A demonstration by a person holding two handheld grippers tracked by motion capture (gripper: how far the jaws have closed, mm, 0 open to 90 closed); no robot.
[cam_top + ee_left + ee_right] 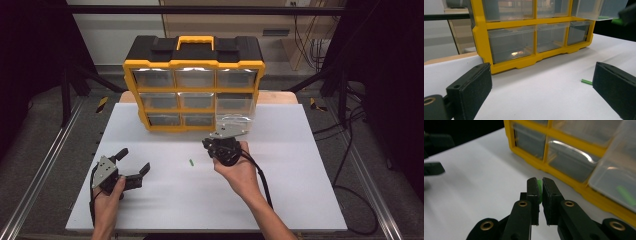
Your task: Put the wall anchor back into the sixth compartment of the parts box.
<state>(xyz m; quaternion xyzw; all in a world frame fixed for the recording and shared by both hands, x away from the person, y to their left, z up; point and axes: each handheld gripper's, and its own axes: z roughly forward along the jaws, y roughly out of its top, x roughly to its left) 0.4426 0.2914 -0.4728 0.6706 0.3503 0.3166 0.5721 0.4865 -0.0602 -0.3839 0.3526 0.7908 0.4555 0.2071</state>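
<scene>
While one green stick [191, 161] lies loose, another [539, 187] sits pinched

We see a thin green stick [539, 185] pinched upright between black pads, centre of the right gripper view. A second green stick [191, 161] lies flat on the white board, centre of the high view.

No text, label, brand, number or sign can be read on anything here.
</scene>
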